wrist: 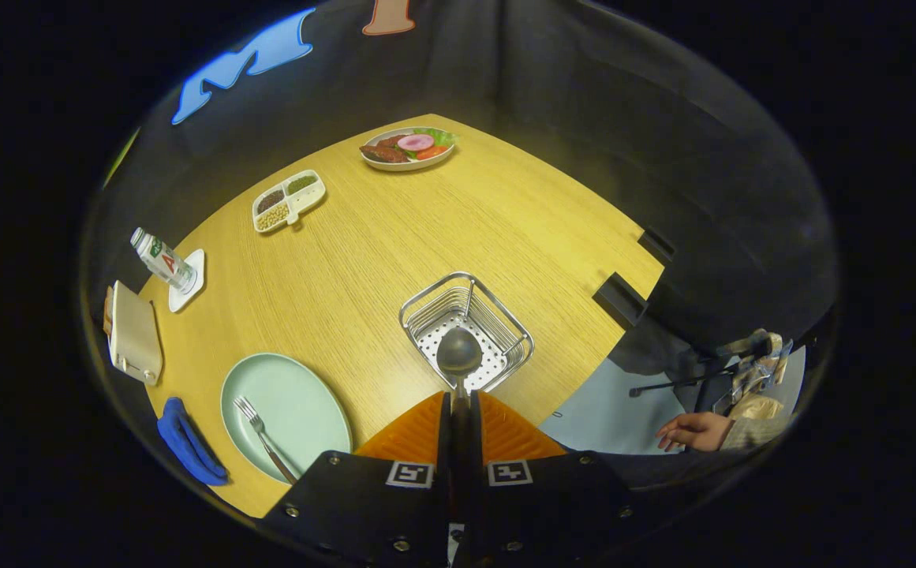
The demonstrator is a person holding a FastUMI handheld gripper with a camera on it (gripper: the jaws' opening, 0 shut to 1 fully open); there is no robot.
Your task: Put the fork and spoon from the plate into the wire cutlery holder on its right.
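The spoon (pixel 458 353) is pinched by its handle between the two fingers of the tongs (pixel 458 394), which are drawn narrow on it, with the bowl sticking out ahead and hanging right over the open mouth of the wire cutlery holder (pixel 426 309). Held this way, handle back and bowl forward, it looks lined up to go down into the basket bowl first, so the job seems about halfway along: the spoon is carried and poised above its goal, not yet resting inside as far as can be told. The fork (pixel 262 436) lies on the pale green plate (pixel 312 394), tines pointing away and handle toward the near rim, an easy end to pinch. The plate sits on the tabletop (pixel 442 221) just to the left of the holder, so the carry between them is short. Farther off stand a blue cloth (pixel 186 443), a bottle on a coaster (pixel 160 259), a divided dish (pixel 287 200) and a platter of food (pixel 408 147). A person's hand (pixel 694 431) rests off the tabletop's right side.
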